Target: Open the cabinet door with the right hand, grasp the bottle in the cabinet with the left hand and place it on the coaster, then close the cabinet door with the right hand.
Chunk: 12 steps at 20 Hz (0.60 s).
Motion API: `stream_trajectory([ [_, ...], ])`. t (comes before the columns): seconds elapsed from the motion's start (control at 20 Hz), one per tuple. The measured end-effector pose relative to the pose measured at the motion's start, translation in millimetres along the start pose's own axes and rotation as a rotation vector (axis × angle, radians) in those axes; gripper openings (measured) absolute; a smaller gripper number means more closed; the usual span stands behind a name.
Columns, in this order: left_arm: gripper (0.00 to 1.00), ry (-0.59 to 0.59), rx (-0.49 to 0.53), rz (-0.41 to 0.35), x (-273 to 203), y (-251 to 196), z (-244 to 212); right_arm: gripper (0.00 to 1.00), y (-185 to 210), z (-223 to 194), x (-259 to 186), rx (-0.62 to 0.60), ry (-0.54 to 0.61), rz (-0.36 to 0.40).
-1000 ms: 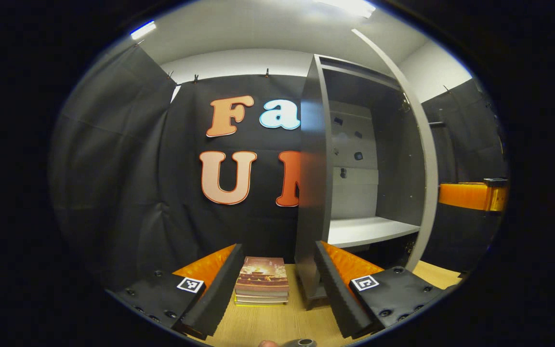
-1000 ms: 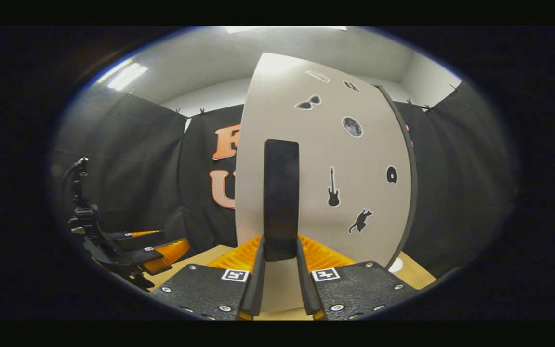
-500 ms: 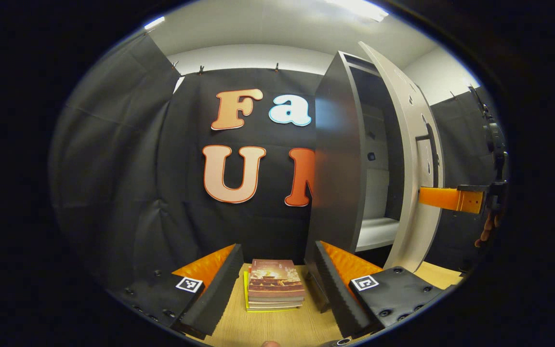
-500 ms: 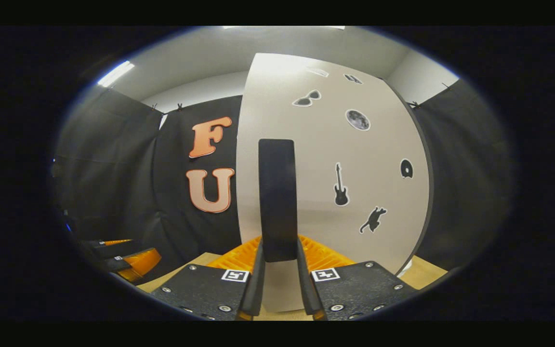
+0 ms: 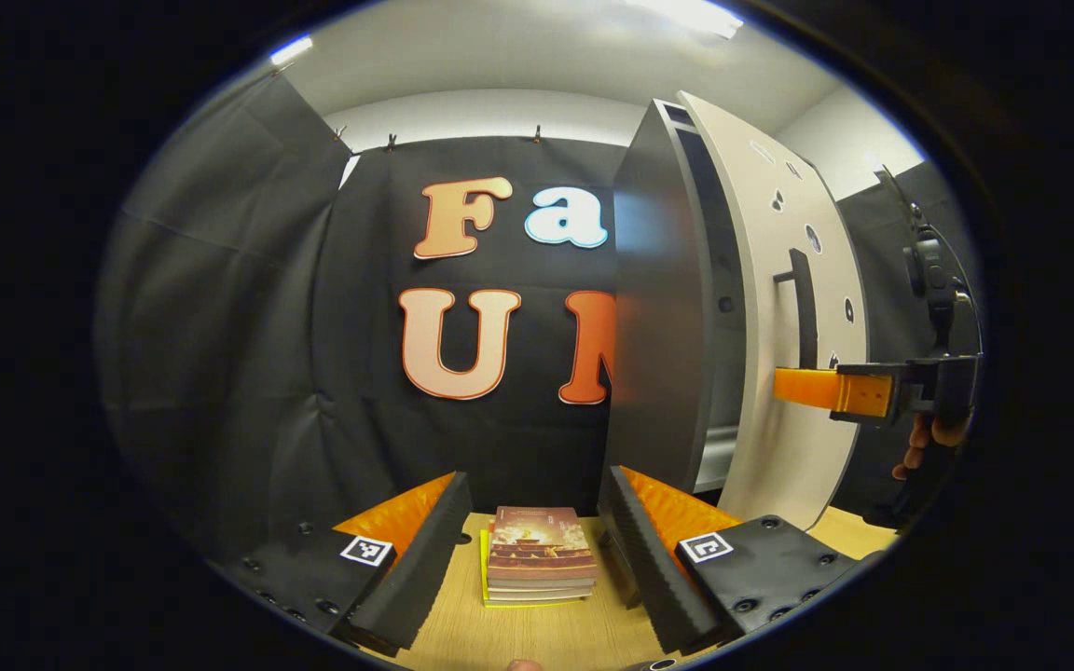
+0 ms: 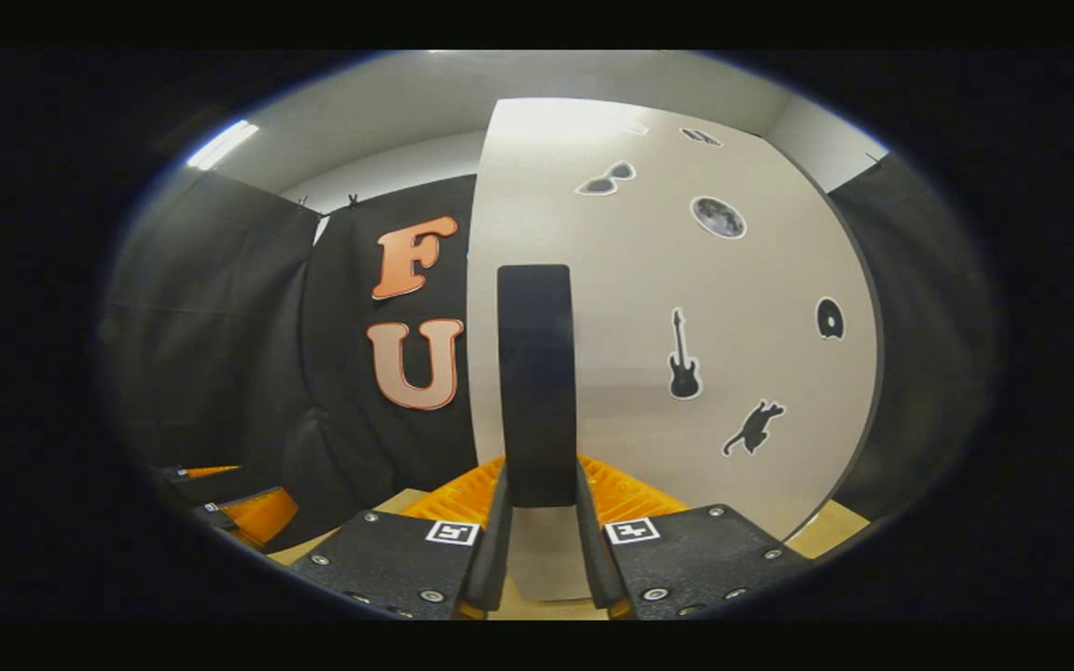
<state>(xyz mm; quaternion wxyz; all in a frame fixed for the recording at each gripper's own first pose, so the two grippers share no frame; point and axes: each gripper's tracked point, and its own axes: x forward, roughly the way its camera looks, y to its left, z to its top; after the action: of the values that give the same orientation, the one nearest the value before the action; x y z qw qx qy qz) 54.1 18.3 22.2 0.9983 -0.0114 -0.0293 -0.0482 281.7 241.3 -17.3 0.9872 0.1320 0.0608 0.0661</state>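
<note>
Right gripper (image 6: 537,545) was clamped on the door handle (image 6: 535,382), both fingers pressing its lower end at bottom centre of the right gripper view. The cabinet door (image 6: 667,308) was nearly closed; in the left gripper view a narrow dark gap showed between the door's edge and the cabinet (image 5: 658,317), right of centre.

Risks, as judgement: the grip sat low on the handle, so the fingers could slide off its end and leave the door ajar; pushing hard could slam it and rock the cabinet.

Left gripper (image 5: 532,550) was released, fingers wide apart and holding nothing, framing a stack of books (image 5: 537,554) on the table (image 5: 518,634) at bottom centre. Bottle and coaster: cannot tell where they were.
</note>
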Motion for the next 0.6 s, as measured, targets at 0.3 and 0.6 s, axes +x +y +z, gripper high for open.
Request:
stream_trajectory([
  [0.3, 0.96, 0.033, -0.005, 0.037, -0.5, 0.5, -12.8, 0.37, 0.5, -6.1, 25.7, -0.019, 0.010, 0.019],
  [0.6, 0.95, 0.034, 0.000, 0.079, -6.8, 0.4, -11.1, 0.39, 5.8, -3.5, 45.6, 0.000, 0.008, 0.049],
])
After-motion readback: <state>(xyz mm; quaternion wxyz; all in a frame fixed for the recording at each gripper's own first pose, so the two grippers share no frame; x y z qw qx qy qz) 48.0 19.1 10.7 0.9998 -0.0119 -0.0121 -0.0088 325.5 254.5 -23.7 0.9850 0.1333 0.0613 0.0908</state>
